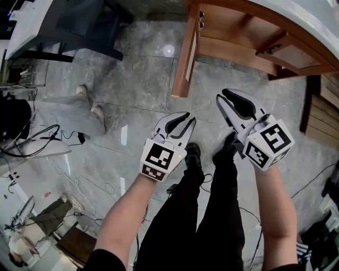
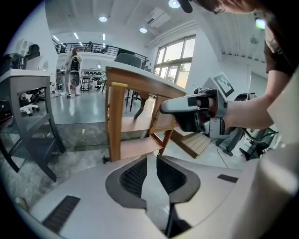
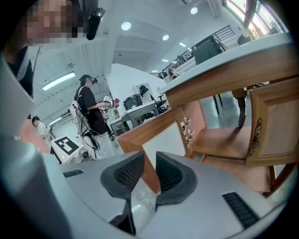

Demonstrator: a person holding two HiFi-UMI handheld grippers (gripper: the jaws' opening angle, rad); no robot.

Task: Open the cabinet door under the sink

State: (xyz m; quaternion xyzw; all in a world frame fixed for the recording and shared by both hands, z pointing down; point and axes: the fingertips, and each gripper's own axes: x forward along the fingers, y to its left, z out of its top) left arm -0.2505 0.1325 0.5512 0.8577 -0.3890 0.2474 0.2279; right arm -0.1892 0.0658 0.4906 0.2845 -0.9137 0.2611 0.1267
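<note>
The cabinet (image 1: pixel 238 47) under the sink's tabletop (image 1: pixel 302 16) sits in the upper right of the head view, up and ahead of both your grippers. One door (image 1: pixel 185 53) already stands swung out, edge-on at upper centre. The other door (image 3: pixel 275 126) looks shut, its upright handle (image 3: pixel 254 135) at the right of the right gripper view. Your right gripper (image 1: pixel 222 95) is the nearer one, up-right of your left gripper (image 1: pixel 189 117), yet well apart from the wood. Both hang over the floor (image 1: pixel 132 63), angled forward and down, fingers slightly spread with nothing between them.
</note>
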